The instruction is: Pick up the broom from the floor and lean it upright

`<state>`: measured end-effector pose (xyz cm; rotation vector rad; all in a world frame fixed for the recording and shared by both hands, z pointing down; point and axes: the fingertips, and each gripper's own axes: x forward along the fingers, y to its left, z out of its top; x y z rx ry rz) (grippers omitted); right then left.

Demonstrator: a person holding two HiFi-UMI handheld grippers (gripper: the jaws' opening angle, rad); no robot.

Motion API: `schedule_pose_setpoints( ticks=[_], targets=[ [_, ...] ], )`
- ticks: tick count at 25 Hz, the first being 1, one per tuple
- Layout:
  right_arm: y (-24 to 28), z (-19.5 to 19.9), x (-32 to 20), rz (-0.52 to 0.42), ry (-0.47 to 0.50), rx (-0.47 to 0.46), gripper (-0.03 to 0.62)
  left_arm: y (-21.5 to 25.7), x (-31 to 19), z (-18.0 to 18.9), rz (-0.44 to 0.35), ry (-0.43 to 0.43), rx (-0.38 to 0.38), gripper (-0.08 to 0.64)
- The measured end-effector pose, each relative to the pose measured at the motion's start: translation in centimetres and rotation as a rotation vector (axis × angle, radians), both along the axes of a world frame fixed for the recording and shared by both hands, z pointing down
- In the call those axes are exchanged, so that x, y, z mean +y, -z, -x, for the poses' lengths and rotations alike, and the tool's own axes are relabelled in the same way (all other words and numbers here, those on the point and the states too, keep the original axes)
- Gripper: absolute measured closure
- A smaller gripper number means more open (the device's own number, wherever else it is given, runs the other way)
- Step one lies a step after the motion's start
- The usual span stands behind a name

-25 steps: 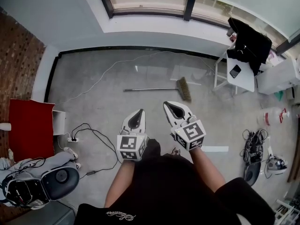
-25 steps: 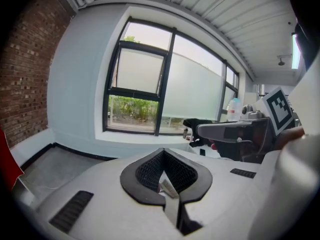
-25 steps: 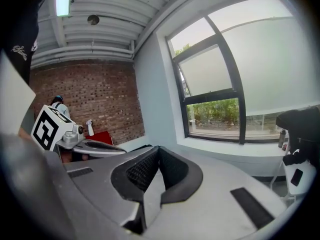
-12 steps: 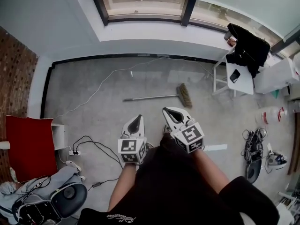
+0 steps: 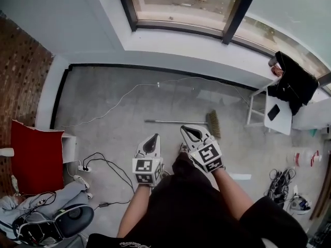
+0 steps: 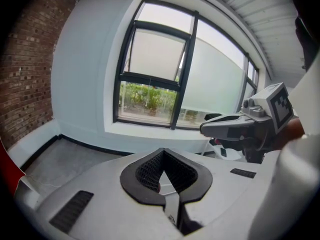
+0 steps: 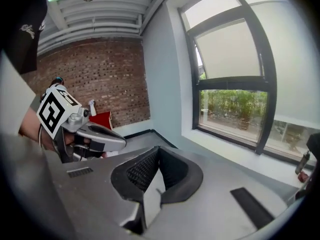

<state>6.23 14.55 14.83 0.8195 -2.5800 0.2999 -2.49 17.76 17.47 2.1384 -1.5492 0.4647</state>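
Nearest, at the bottom of the head view, is the person's black shirt (image 5: 191,211); two bare forearms (image 5: 135,205) reach forward from it, each with a gripper held above the grey floor (image 5: 103,112). The left gripper (image 5: 151,139) has its jaws closed together with nothing between them, its dark pads (image 6: 147,171) meeting at the tips; the right gripper (image 5: 189,132) is likewise closed tight and empty, its pads (image 7: 140,171) pressed together. The two sit side by side, a little apart, both pointing ahead and somewhat down; neither touches anything.

To the left on the floor lie a power strip (image 5: 81,168) with black cords looping from it, a chair (image 5: 62,221) draped with grey cloth, and a red panel (image 5: 31,156) by the brick wall (image 5: 26,76).

Just beyond the right gripper the broom (image 5: 178,122) lies flat on the floor; its handle runs to the left and its bristles (image 5: 213,124) are at the right end, near the legs of a white table (image 5: 276,123). A phone (image 5: 273,112) lies on that table, and a black jacket (image 5: 295,84) is draped over its far end.

Farther on a thin white cord (image 5: 121,97) trails across the floor; then come the white wall (image 5: 170,48) and the window (image 5: 181,4).
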Motion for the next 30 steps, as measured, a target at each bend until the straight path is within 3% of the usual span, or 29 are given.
schedule_pose_setpoints(
  ticks=[5, 9, 15, 22, 26, 30],
  targets=[
    [-6.9, 0.8, -5.3, -0.044, 0.192, 0.189, 0.584, -4.6, -5.5, 0.5, 0.049, -0.003, -0.031, 0.554],
    [-13.9, 1.7, -5.7, -0.03, 0.29, 0.313, 0.584, -10.4, -6.4, 2.2, 0.104, -0.004, -0.055, 0.554],
    [-25.9, 2.3, -7.8, 0.098, 0.295, 0.34, 0.584, -21.9, -8.3, 2.9, 0.197, 0.033, -0.065, 0.554],
    [-35.8, 4.0, -9.4, 0.144, 0.32, 0.366, 0.584, -32.3, -8.8, 4.1, 0.272, 0.095, -0.002, 0.554],
    [-42.1, 5.5, -9.8, 0.165, 0.382, 0.412, 0.584, -37.4, -9.6, 5.5, 0.298, 0.139, 0.034, 0.554],
    [-50.3, 6.7, -10.7, 0.263, 0.334, 0.421, 0.584, -44.6, -10.1, 7.1, 0.376, 0.179, 0.068, 0.554]
  ],
)
